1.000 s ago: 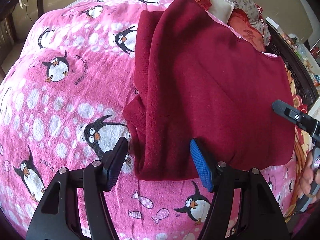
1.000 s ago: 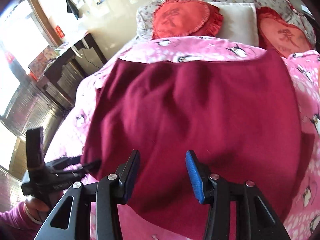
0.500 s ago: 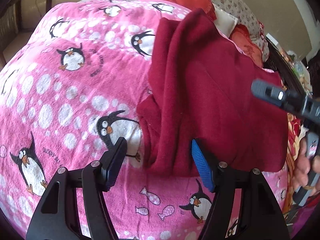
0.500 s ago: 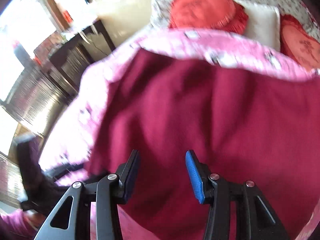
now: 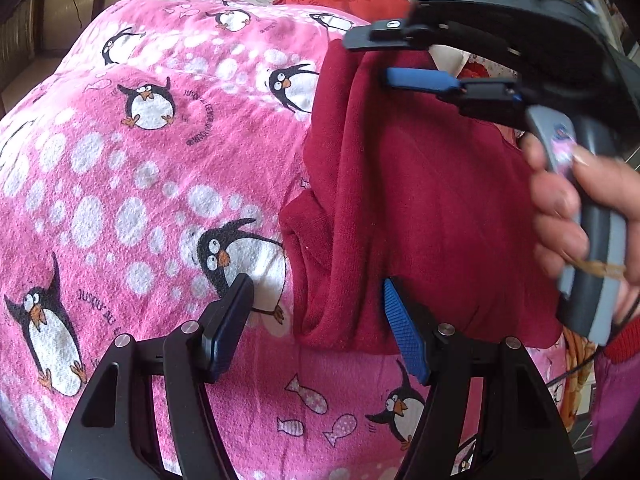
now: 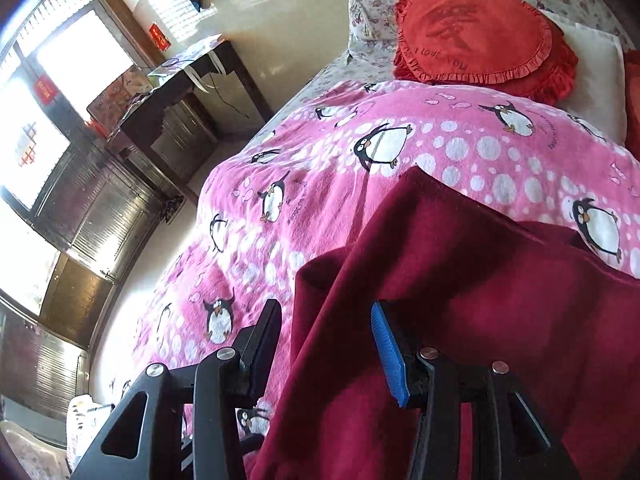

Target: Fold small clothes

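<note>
So there's a dark red knit garment (image 5: 420,200) lying partly folded on a pink fleece blanket with penguins and white dots (image 5: 140,160), which covers the bed. In the left wrist view the left gripper (image 5: 316,320) sits low over the garment's near left corner, fingers spread wide, one over the blanket and the blue-padded one over the red cloth, nothing pinched between them. The right gripper (image 5: 384,56) comes in from the upper right of that same view, held by a hand (image 5: 572,216) in a red cuff, and hovers over the garment's far left edge with a clear gap between its fingers. From its own camera the right gripper (image 6: 324,340) has a raised fold of the red fabric in that gap, but the pads aren't pressing it. A red ruffled round cushion (image 6: 480,36) sits by the floral pillows at the head of the bed, and a dark wooden table (image 6: 180,92) stands near the window.
</note>
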The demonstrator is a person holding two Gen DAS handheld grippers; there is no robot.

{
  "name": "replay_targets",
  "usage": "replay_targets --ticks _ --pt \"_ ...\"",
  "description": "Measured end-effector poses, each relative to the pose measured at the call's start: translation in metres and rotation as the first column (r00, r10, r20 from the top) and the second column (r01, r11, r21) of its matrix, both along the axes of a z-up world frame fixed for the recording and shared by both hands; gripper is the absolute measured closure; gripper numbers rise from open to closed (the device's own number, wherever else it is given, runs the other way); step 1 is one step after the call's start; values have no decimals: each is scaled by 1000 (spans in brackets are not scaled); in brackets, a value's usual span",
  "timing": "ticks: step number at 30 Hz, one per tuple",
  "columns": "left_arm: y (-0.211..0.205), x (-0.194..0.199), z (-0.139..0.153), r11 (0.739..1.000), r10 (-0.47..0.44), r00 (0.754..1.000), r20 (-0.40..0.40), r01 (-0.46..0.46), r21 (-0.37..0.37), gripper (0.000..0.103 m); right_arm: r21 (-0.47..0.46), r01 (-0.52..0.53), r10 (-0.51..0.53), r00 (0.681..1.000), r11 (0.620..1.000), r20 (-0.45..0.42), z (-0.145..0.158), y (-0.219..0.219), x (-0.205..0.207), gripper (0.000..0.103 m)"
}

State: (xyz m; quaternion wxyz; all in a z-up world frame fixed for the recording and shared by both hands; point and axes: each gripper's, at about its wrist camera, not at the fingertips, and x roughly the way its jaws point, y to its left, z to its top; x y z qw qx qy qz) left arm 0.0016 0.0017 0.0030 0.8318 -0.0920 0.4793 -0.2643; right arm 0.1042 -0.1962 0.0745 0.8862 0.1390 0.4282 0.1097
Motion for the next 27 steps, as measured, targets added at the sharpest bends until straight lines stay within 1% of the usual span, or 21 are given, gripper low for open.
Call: replay_targets --ticks 1,3,4,5,6,7,9,12,14,16,17,19,20,21,22,23,24,26,27 --pt "0 -1 0 1000 0 1000 4 0 -2 36 -11 4 -4 1000 1000 -4 -1 2 7 59" --pt "0 -2 1 1000 -2 1000 8 2 -5 35 -60 21 -22 999 998 -26 -7 7 24 72" --pt "1 -2 1 1000 -5 1000 9 5 -10 35 -81 25 -28 999 996 -38 -10 8 30 77" --pt "-1 -2 2 1000 -7 1000 9 8 -16 35 -95 28 -31 999 995 -39 -12 8 31 90" --pt "-1 -2 3 1000 -11 1000 9 11 -25 35 -125 35 -40 999 992 -37 -13 8 32 96" --pt "1 -2 3 999 -14 1000 11 14 -35 35 -133 29 -34 999 991 -34 -14 3 27 96" --pt "4 -2 1 998 -13 1000 18 14 -56 35 -118 13 -14 1000 993 -13 -7 3 20 96" --pt "5 -2 1 998 -5 1000 20 6 -59 35 -136 -5 7 1000 991 8 1 10 16 96" --pt "4 -1 1 998 -2 1000 18 3 -57 35 -145 -4 2 1000 989 -9 -4 9 22 96" --pt "4 0 2 998 -1 1000 18 3 -63 35 -111 1 -5 999 994 -34 -13 6 26 96" --pt "4 -1 2 998 -1 1000 19 2 -67 35 -94 9 -13 999 996 -35 -13 4 26 96" --pt "5 -1 2 998 0 1000 22 1 -70 35 -71 26 -29 999 997 -41 -9 1 23 93" --pt "5 -1 2 998 2 1000 23 0 -71 34 -77 29 -33 998 997 -45 -7 2 22 86" --pt "5 0 2 997 3 1000 24 -1 -73 34 -91 32 -37 998 995 -51 -7 3 21 69" --pt "4 0 2 997 4 1000 24 -2 -74 33 -115 28 -35 997 993 -62 -6 8 21 59" --pt "4 -1 2 997 4 1000 26 -2 -76 33 -120 14 -21 998 993 -63 -7 12 21 49" --pt "4 -1 2 997 3 1000 27 -1 -77 33 -134 1 -9 998 991 -59 -6 18 21 46" --pt "4 -1 1 996 4 1000 28 -1 -84 33 -196 -7 -4 998 981 -56 -6 31 21 44" --pt "5 -1 1 996 4 1000 28 -2 -87 33 -221 -15 3 998 975 -56 -7 37 23 41"
